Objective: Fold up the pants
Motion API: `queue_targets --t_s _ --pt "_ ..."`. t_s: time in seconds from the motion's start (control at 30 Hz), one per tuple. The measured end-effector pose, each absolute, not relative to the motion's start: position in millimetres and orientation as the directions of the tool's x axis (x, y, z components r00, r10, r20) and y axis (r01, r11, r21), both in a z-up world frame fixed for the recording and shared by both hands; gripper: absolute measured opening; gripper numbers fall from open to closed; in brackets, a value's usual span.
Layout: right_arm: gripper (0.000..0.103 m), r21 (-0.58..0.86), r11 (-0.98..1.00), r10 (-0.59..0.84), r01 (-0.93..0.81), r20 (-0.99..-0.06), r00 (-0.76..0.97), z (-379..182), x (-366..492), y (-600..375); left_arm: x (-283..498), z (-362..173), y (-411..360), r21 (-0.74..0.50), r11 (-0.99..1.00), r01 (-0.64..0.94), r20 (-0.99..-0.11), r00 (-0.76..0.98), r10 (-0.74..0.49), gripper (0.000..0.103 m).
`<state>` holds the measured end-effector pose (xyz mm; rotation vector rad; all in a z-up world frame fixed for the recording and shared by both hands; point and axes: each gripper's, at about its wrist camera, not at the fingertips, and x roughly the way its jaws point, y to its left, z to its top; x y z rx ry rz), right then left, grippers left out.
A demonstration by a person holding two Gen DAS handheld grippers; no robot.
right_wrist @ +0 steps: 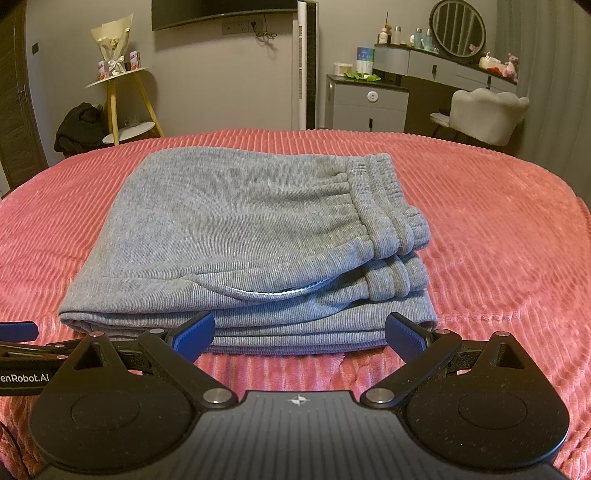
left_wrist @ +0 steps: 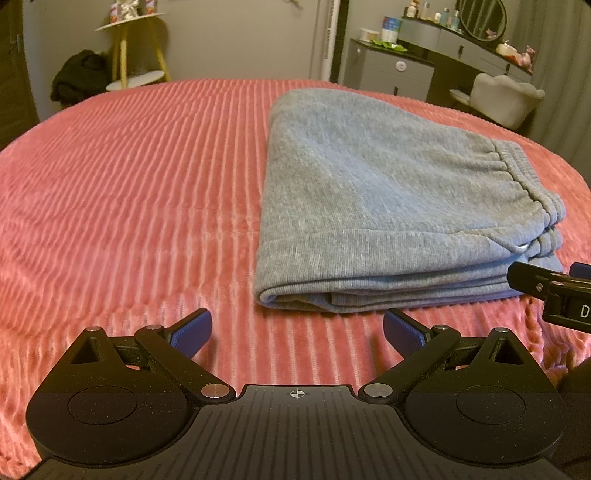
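Observation:
Grey sweatpants (left_wrist: 369,206) (right_wrist: 240,240) lie folded into a thick, layered rectangle on the pink ribbed bedspread (left_wrist: 129,203) (right_wrist: 498,240). The elastic waistband sits on the right side of the stack. My left gripper (left_wrist: 297,332) is open just short of the stack's near left corner, with nothing between its blue pads. My right gripper (right_wrist: 300,334) is open too, its blue pads close in front of the stack's near edge and holding nothing. In the left wrist view, part of the right gripper shows at the right edge; in the right wrist view, a blue tip of the left gripper shows at the left edge.
Beyond the bed stand a yellow-legged side table (right_wrist: 122,107) with a bouquet, a dark bundle of clothes (right_wrist: 79,127) on the floor, a grey drawer cabinet (right_wrist: 369,103), a vanity with a round mirror (right_wrist: 458,31), and a pale chair (right_wrist: 487,114).

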<state>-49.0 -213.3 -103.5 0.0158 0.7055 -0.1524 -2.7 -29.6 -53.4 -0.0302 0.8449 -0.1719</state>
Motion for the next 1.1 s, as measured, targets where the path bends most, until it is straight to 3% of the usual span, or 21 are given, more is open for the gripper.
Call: queue_targets --t_s 1.1 --pt "0.099 -0.035 0.988 -0.135 0.148 -0.647 0.75 -103.1 -49.4 -212.7 -4.4 -52.8 -29.1 -0.107 0.984 0.142 -0.743 0.647 -0.174 0.102"
